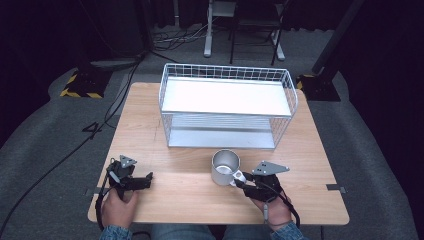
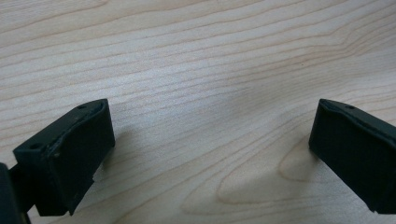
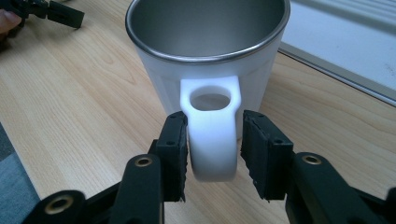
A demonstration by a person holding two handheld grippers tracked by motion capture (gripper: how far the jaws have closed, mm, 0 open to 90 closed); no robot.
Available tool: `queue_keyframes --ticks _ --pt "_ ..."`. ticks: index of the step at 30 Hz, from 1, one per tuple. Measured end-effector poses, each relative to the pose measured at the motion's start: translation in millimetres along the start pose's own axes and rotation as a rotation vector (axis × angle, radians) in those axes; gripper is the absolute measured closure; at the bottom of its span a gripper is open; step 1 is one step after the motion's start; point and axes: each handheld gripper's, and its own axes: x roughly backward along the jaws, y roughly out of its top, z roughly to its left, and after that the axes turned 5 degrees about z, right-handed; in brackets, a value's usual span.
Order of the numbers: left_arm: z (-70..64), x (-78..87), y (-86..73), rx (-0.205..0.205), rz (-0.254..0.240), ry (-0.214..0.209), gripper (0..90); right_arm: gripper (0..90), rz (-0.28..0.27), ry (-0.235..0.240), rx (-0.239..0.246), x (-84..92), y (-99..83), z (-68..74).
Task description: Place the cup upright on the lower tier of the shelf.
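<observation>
At the near edge of the light wood-grain table (image 1: pixel 150 125) a person's two hands come in, each holding one black gripper. The left gripper (image 1: pixel 142 181) lies toward the near left corner, its jaws wide apart over bare grained wood with nothing between them. The right gripper (image 1: pixel 241 183), toward the near right corner, carries a grey three-cornered plate on top and reaches to a single mug (image 1: pixel 225 167) that stands upright just beyond it, near the middle of the near edge. In the right gripper view the mug (image 3: pixel 205 56) has a white outer wall, a brushed metal lining and rim, and a thick white handle (image 3: pixel 211 135); the two ribbed jaws sit on either side of that handle, the left one touching it, the right one a thin gap away. No writing can be read anywhere. Farther on, at the far edge, stands one white wire basket rack (image 1: pixel 226 102) with two flat shelves.
</observation>
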Motion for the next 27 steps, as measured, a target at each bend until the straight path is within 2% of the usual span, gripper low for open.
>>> queue_keyframes --ticks 6,8,13,27 --pt "0.0 0.0 0.0 0.0 0.0 0.0 0.5 64.5 0.011 -0.016 0.02 -1.6 1.8 2.4" --pt "0.0 0.0 0.0 0.0 0.0 0.0 0.5 69.8 0.012 -0.013 0.026 -1.9 2.3 3.0" --pt "0.0 0.0 0.0 0.0 0.0 0.0 0.5 71.1 0.009 -0.013 0.047 -1.7 2.9 5.4" --pt "0.0 0.0 0.0 -0.001 0.0 0.0 0.5 71.6 -0.075 -0.003 0.021 7.6 6.5 5.8"
